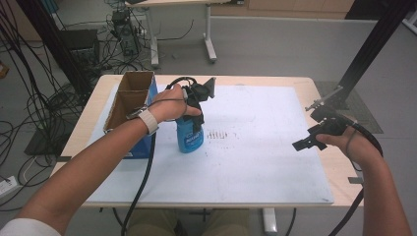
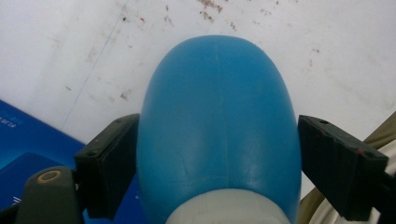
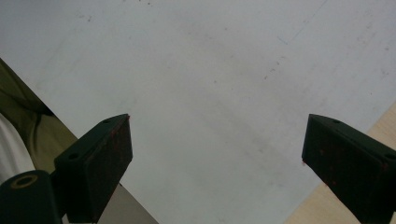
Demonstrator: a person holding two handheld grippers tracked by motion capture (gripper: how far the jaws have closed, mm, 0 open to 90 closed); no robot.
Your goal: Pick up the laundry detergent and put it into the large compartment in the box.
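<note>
A blue plastic bottle (image 1: 190,133) with a pale neck is seen upright on the white-covered surface (image 1: 255,147), just beside the open blue cardboard box (image 1: 129,105). The bottle is straddled by the left tongs (image 2: 217,163), 2 pads touching its sides. The right tongs (image 1: 304,143), well apart from the bottle, are spread, nothing between.

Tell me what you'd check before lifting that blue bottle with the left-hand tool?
1. Blue bottle sits between the left gripper jaws: ok.
2. Both pads press the bottle: cannot tell; the left pad touches, the right shows a sliver of gap.
3. Bottle stands upright on the white mat: ok.
4. Cardboard box beside the bottle, close: not ok for a sideways swing.
5. Right gripper open, nothing between its jaws: ok.
</note>
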